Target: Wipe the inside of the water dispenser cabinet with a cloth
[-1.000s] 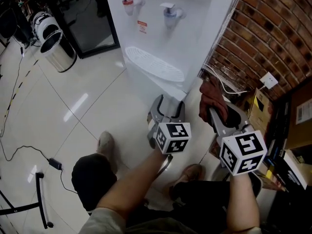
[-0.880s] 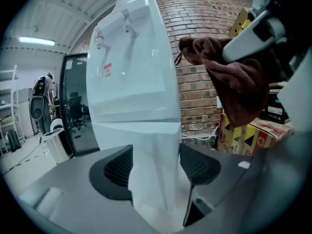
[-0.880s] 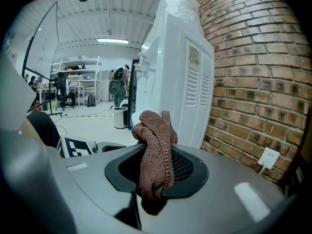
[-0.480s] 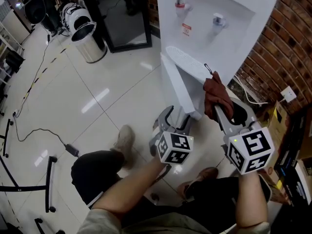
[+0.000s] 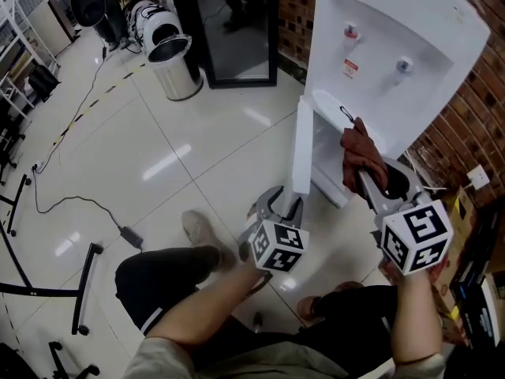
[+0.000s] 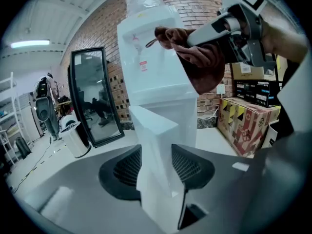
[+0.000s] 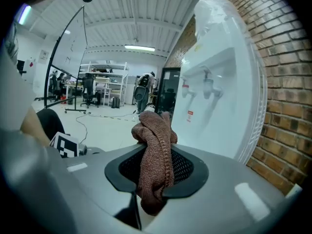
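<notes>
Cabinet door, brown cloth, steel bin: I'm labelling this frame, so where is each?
cabinet door [image 5: 301, 150], head view, its white panel.
brown cloth [image 7: 156, 162], right gripper view, its hanging fold.
steel bin [image 5: 181, 79], head view, its side wall.

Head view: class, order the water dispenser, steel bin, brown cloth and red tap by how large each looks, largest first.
1. water dispenser
2. steel bin and brown cloth: too alike to rank, and the cloth is nearer the camera
3. red tap
</notes>
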Action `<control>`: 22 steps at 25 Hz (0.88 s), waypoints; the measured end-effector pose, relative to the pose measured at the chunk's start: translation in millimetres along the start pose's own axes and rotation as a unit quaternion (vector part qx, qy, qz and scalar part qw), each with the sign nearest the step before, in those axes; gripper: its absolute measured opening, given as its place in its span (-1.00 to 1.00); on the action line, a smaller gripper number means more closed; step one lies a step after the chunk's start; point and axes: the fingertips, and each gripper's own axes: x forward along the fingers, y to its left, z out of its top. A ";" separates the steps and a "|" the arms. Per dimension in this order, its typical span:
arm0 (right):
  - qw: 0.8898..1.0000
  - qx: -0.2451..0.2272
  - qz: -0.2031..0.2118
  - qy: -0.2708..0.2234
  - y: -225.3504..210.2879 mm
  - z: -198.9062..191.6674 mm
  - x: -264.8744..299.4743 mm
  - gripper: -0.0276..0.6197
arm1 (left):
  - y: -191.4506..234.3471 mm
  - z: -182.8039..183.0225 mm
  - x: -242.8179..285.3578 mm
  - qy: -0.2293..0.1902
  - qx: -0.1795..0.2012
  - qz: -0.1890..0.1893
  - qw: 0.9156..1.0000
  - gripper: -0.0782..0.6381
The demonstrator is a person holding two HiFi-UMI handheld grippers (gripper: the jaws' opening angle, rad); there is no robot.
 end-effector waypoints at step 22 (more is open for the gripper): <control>0.996 -0.013 0.085 -0.019 65.2 27.2 66.5 -0.56 | 111.8 -38.8 -7.1 0.063 0.015 0.086 0.994 -0.60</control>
